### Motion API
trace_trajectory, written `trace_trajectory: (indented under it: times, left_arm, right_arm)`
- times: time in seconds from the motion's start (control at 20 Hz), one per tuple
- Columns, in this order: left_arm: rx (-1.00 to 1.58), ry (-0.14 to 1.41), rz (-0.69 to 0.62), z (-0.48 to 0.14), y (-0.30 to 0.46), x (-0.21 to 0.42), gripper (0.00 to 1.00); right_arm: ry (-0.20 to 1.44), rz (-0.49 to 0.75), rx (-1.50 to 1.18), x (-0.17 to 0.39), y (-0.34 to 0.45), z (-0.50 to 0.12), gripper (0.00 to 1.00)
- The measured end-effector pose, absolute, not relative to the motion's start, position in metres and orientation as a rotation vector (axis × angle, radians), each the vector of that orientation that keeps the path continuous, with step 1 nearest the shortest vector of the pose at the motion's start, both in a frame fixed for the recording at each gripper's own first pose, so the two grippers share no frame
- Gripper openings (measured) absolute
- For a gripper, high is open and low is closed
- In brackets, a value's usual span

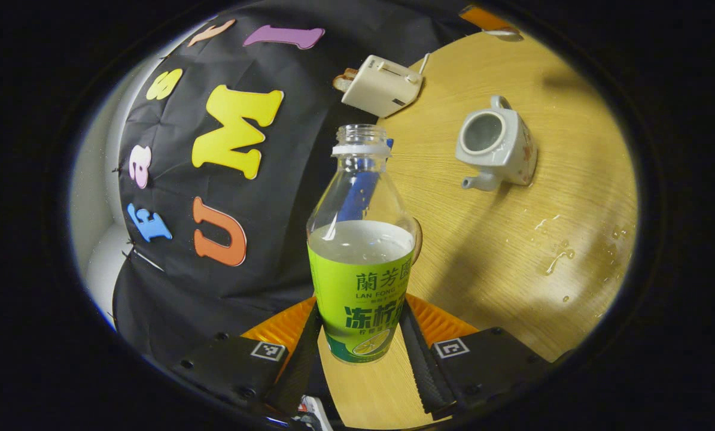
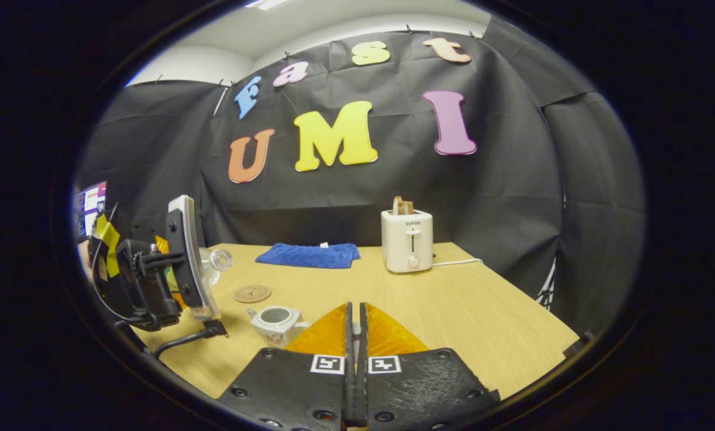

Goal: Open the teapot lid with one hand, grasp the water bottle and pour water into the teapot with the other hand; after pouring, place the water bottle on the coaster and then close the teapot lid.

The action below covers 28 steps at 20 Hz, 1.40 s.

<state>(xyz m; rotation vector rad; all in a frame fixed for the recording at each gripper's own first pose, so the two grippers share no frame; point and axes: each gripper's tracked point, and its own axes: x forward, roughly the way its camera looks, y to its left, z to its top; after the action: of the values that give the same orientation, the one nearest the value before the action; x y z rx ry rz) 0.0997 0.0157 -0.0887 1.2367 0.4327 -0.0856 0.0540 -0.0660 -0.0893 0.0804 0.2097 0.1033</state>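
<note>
Left gripper (image 1: 360, 344) pinches the bottle (image 1: 360, 257) low on its green label, one finger each side, cap off, clear plastic, roughly half full. In the left gripper view the bottle's long axis runs straight ahead, away from the gripper, neck forward; the view itself is rolled, so the bottle looks tilted over. Teapot (image 1: 496, 149) lies ahead and right of the bottle mouth, well apart: small white glazed ceramic, squarish body, lid off, round opening exposed, spout towards the gripper. That offset is what the pour turns on, I'd say: mouth must shift right and forward to sit over the opening. Droplets on the wood-grain desk (image 1: 513, 251) near the gripper's right side. Toaster (image 1: 384, 84) beyond the bottle neck. Right gripper (image 2: 355, 335) is pressed together; a small pale thing sits in the slit, possibly the lid knob, can't tell. From it, the teapot sits just ahead-left, coaster (image 2: 252, 293) (round, brown, flat) further ahead-left, blue cloth (image 2: 309, 254) far ahead.
</note>
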Motion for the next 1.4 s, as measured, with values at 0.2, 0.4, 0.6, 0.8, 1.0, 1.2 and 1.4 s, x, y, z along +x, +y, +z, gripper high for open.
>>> trace_trajectory:
  times: [0.2,0.4,0.6,0.8,1.0,1.2,1.4]
  left_arm:
    - [1.403,0.446,-0.105,-0.092,0.013,0.098,0.75]
    - [1.468,0.458,-0.127,-0.094,0.005,0.100,0.75]
    - [1.566,0.445,-0.118,-0.087,0.001,0.107,0.74]
    - [1.635,0.432,-0.108,-0.079,-0.002,0.113,0.74]
    - [1.700,0.417,-0.114,-0.075,-0.008,0.117,0.74]
    - [1.748,0.420,-0.126,-0.072,-0.011,0.119,0.74]
    - [1.826,0.406,-0.123,-0.063,-0.016,0.123,0.74]
  right_arm:
    - [0.205,0.094,0.085,0.054,-0.076,-0.091,0.00]
    - [0.207,0.084,0.094,0.055,-0.086,-0.094,0.00]
    - [0.212,0.077,0.102,0.054,-0.094,-0.098,0.00]
    - [0.210,0.062,0.099,0.053,-0.100,-0.100,0.00]
    - [0.208,0.059,0.103,0.051,-0.101,-0.099,0.00]
    - [0.205,0.059,0.102,0.050,-0.103,-0.098,0.00]
    - [0.201,0.056,0.105,0.048,-0.104,-0.096,0.00]
